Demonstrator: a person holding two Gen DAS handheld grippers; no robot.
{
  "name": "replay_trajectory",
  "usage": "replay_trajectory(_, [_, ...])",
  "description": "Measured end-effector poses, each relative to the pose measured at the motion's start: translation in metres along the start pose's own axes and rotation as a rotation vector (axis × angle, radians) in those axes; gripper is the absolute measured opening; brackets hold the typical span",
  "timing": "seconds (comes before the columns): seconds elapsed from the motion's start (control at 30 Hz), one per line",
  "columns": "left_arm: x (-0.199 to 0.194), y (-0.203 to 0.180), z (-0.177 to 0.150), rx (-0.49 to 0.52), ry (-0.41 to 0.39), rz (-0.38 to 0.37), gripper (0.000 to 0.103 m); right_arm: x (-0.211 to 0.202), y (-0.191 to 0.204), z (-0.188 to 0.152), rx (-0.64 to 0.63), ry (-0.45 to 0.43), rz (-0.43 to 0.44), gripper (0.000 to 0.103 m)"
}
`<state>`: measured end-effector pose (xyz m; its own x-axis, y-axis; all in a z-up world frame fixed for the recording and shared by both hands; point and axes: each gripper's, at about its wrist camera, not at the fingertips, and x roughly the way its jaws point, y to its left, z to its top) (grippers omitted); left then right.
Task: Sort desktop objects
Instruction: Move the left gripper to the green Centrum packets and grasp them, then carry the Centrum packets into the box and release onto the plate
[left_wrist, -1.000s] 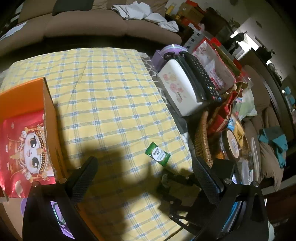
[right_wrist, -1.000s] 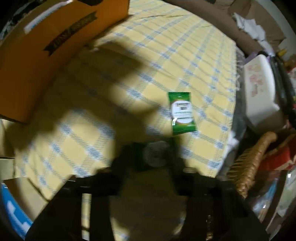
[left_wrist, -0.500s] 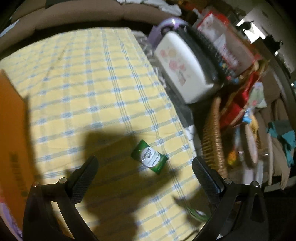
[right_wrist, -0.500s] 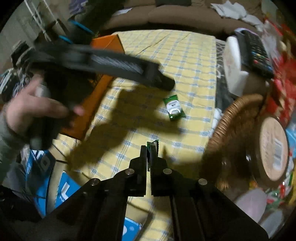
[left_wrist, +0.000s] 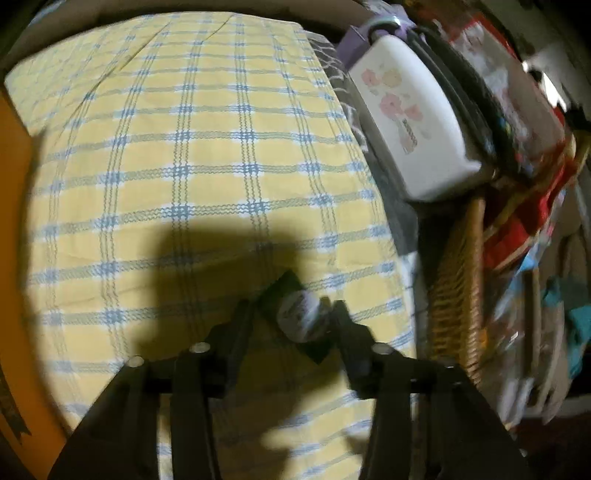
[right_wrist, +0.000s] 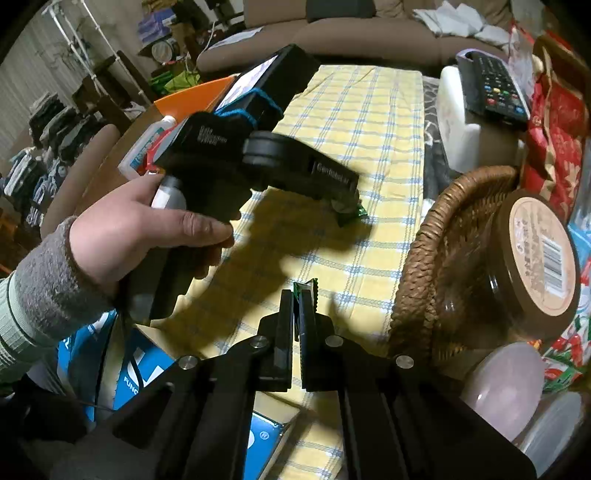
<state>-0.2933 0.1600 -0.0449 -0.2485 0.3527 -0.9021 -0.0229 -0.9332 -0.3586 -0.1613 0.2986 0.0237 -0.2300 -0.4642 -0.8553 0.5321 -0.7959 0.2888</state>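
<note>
A green sachet (left_wrist: 295, 314) with a white round label lies on the yellow checked cloth (left_wrist: 207, 155). My left gripper (left_wrist: 291, 314) is down over it, one finger on each side, and its jaws have narrowed around it; whether they touch it is unclear. It shows from outside in the right wrist view (right_wrist: 343, 206), with the sachet's corner (right_wrist: 352, 218) sticking out. My right gripper (right_wrist: 296, 295) is shut on a second green sachet (right_wrist: 308, 290), held above the cloth's near edge.
An orange box (left_wrist: 14, 258) stands at the left. A white floral box (left_wrist: 413, 122) with a remote (right_wrist: 491, 88) on it lies right. A wicker basket (right_wrist: 443, 236), a brown-lidded jar (right_wrist: 535, 251) and red packets (right_wrist: 554, 129) crowd the right side.
My left gripper has dropped onto the lying sachet and narrowed its jaws around it. My right gripper has stayed shut on its sachet and held its place.
</note>
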Motion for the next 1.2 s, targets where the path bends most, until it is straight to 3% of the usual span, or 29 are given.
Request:
replay_trajectory(0.03, [-0.002, -0.001, 0.000, -0.013, -0.011, -0.017, 0.070, 0.000, 0.000, 0.000, -0.001, -0.001, -0.001, 0.003])
replay_trajectory(0.2, [0.011, -0.019, -0.003, 0.062, -0.009, 0.046, 0.060, -0.008, 0.002, -0.003, 0.010, -0.013, -0.009, 0.003])
replay_trajectory(0.27, [0.012, -0.021, -0.006, 0.092, -0.019, 0.054, 0.031, -0.009, 0.002, -0.003, 0.010, -0.014, -0.014, 0.003])
replay_trajectory(0.3, [0.011, -0.021, -0.007, 0.105, -0.024, 0.056, 0.029, -0.010, 0.002, -0.003, 0.007, -0.014, -0.016, 0.003])
replay_trajectory(0.57, [-0.009, -0.016, -0.018, 0.172, -0.046, 0.053, 0.028, -0.017, 0.004, 0.000, 0.016, -0.028, -0.032, 0.003])
replay_trajectory(0.67, [-0.034, -0.018, -0.022, 0.186, -0.069, 0.039, 0.028, -0.023, 0.007, 0.001, 0.024, -0.041, -0.033, 0.003])
replay_trajectory(0.87, [-0.123, 0.003, -0.035, 0.243, -0.117, 0.019, 0.028, -0.039, 0.038, 0.018, -0.006, -0.091, 0.002, 0.003])
replay_trajectory(1.03, [-0.188, 0.064, -0.057, 0.221, -0.135, 0.058, 0.028, -0.045, 0.093, 0.044, -0.078, -0.125, 0.045, 0.003])
replay_trajectory(1.2, [-0.215, 0.123, -0.077, 0.154, -0.142, 0.098, 0.028, -0.027, 0.149, 0.072, -0.124, -0.123, 0.092, 0.003])
